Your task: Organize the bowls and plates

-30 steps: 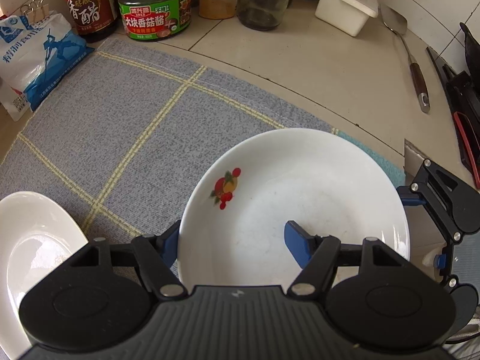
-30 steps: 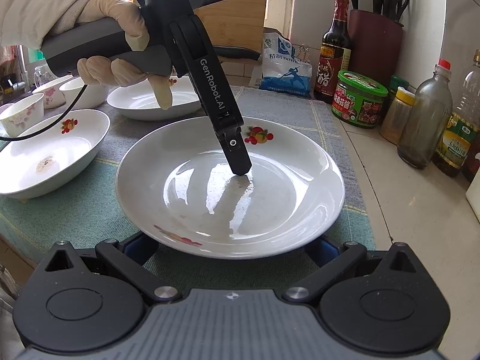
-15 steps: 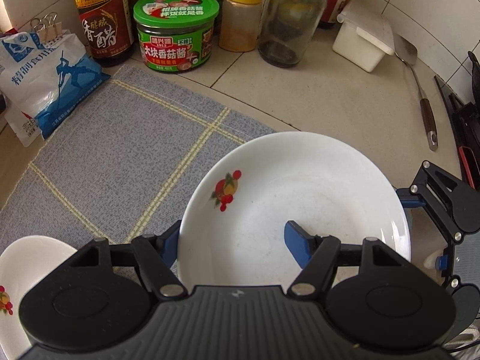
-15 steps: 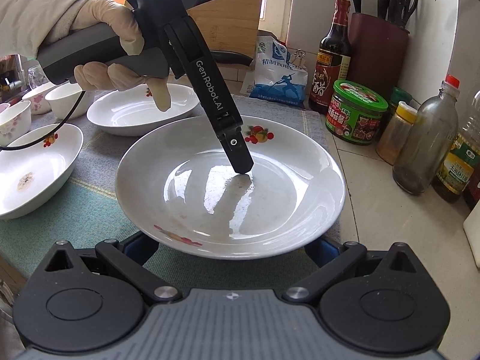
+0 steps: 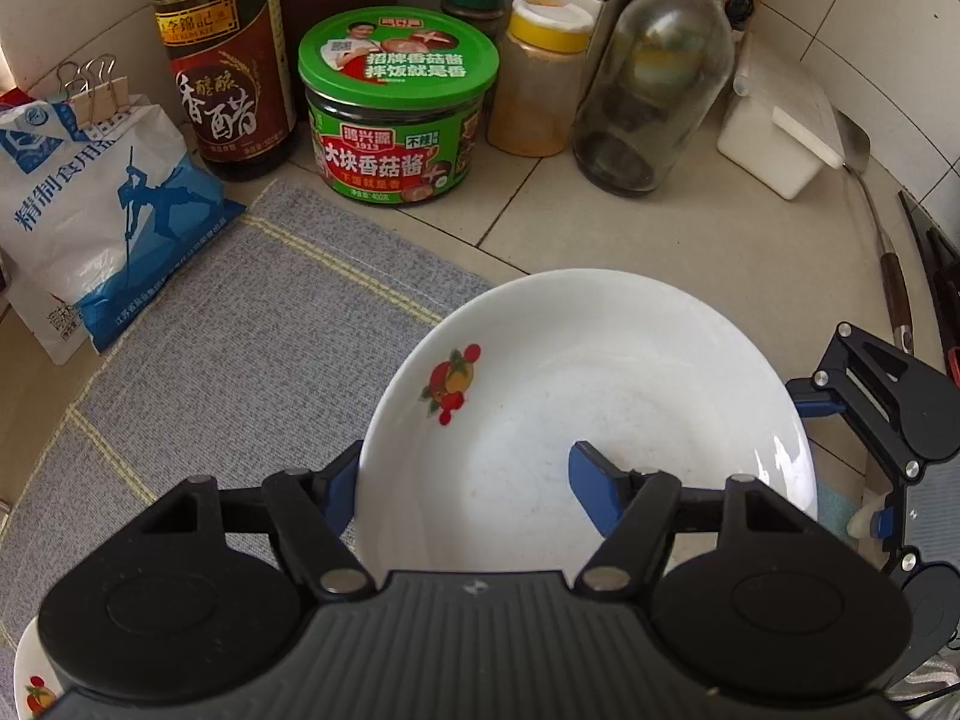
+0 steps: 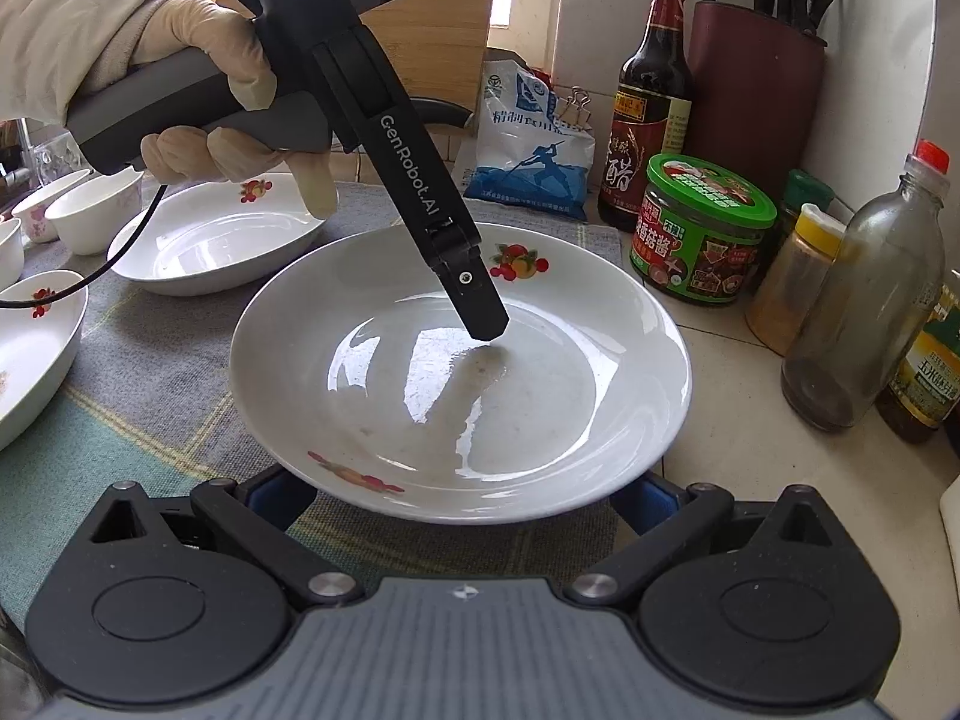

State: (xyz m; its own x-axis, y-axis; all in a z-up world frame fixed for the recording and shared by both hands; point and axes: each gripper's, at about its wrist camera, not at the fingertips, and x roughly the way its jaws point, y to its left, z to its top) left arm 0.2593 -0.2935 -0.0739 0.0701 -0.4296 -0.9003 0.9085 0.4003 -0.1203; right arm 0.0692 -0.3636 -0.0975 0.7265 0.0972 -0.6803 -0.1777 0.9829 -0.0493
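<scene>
A white plate with fruit prints [image 5: 600, 408] [image 6: 540, 396] hangs between both grippers over the right end of the grey checked mat [image 5: 240, 330]. My left gripper [image 5: 465, 480] is shut on its rim. One blue finger [image 5: 591, 480] lies inside the dish and the other sits outside under the rim. Seen from the right wrist, a gloved hand holds that gripper and its finger [image 6: 474, 294] reaches down into the plate. My right gripper [image 6: 459, 495] has its jaws wide apart. Their tips are hidden under the plate's near rim.
A vinegar bottle [image 5: 222, 60], green jar [image 5: 399, 108], spice shaker [image 5: 540, 78], glass bottle [image 5: 654, 78] and white box [image 5: 774, 144] line the back wall. A salt bag [image 5: 90, 210] lies at the left. Two more plates [image 6: 222, 234] [image 6: 30, 348] and small bowls [image 6: 90, 210] sit left.
Both grippers and the plate have travelled together across the mat toward the jars and bottles. The other plates have slid leftward in view. Neither grip has changed.
</scene>
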